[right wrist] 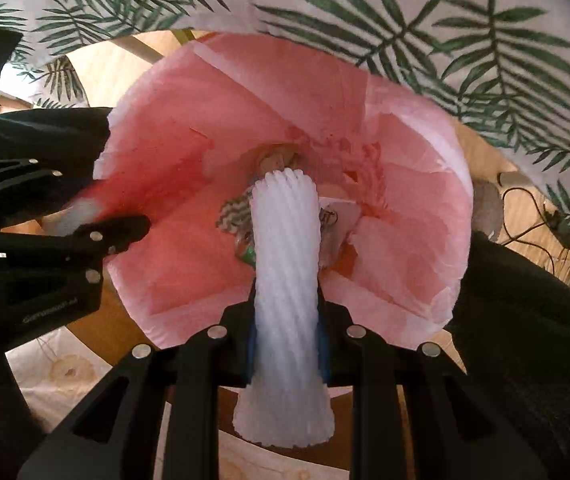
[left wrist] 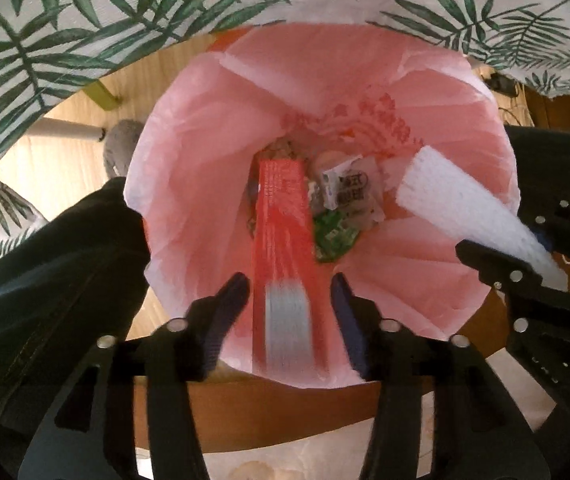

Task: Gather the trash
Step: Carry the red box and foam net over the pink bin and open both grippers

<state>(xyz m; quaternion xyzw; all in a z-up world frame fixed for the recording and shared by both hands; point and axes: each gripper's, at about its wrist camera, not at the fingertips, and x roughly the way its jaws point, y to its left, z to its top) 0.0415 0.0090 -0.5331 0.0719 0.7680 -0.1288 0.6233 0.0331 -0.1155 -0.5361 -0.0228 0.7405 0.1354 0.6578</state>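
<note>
Bin: pink trash bag (left wrist: 425, 280) gaping below both grippers, wrappers (left wrist: 349, 192) at its bottom
Left gripper (left wrist: 290, 292): jaws parted, red box (left wrist: 283, 232) between them, pads clear of its sides
Right gripper (right wrist: 287, 320): clamped on white foam sleeve (right wrist: 287, 264), pointing down into the bag
Backdrop: palm-leaf cloth (left wrist: 85, 20)

You see a pink bin liner (left wrist: 213, 128), a red-and-white box (left wrist: 283, 240), white ribbed foam netting (right wrist: 287, 264), and a green palm-leaf cloth (left wrist: 85, 12).
</note>
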